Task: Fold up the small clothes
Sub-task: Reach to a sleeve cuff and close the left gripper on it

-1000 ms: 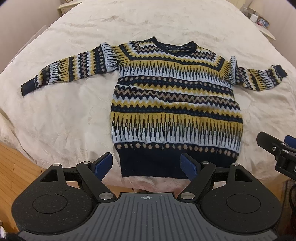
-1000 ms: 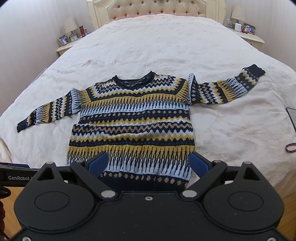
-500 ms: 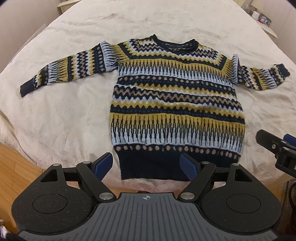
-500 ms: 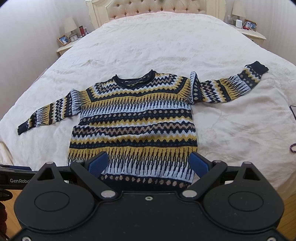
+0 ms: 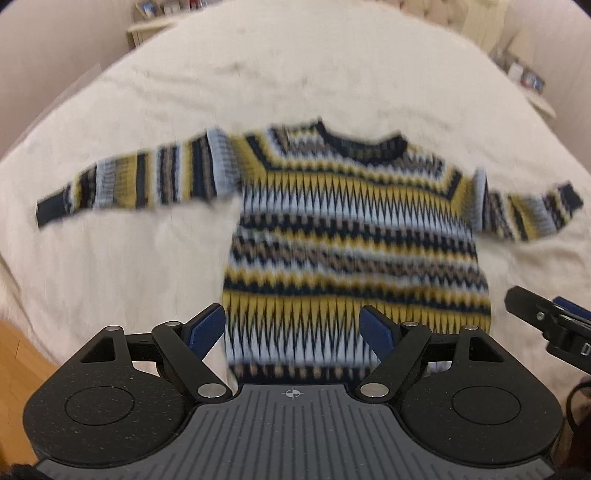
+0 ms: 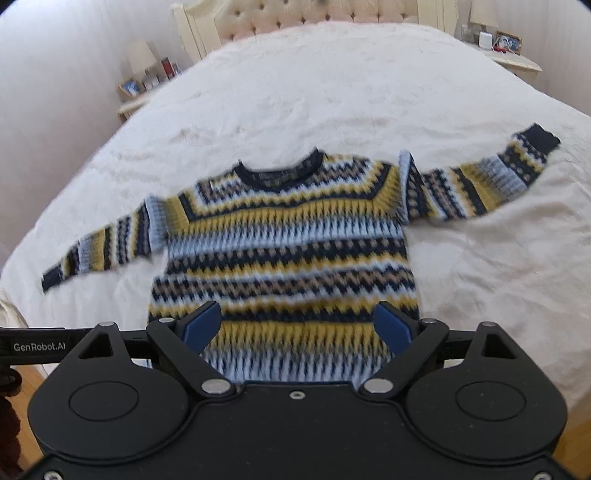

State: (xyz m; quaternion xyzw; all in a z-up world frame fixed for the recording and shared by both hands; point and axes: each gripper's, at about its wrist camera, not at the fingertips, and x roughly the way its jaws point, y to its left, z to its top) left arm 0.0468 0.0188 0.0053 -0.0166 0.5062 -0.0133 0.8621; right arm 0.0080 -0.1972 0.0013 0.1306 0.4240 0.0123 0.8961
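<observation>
A knitted sweater (image 5: 354, 236) with navy, yellow, light-blue and tan bands lies flat, front up, on a cream bed (image 5: 110, 258), both sleeves spread sideways. My left gripper (image 5: 291, 314) hovers open over the sweater's lower left part with nothing between its blue pads. In the right wrist view the sweater (image 6: 288, 251) fills the middle. My right gripper (image 6: 297, 308) hangs over its lower half, jaws closing slightly, wide apart, nothing between them. Each gripper body hides the hem. Both views are blurred by motion.
The bed (image 6: 480, 277) reaches back to a tufted headboard (image 6: 314, 14). Nightstands with lamps and frames stand at the left (image 6: 147, 85) and right (image 6: 509, 48). Wooden floor (image 5: 22, 354) shows by the bed's near edge. The right gripper's tip (image 5: 546, 317) pokes in from the side.
Both grippers have moved forward over the bed, so the sweater sits lower and nearer in each view, its hem now behind the gripper bodies. The right jaws have narrowed a little.
</observation>
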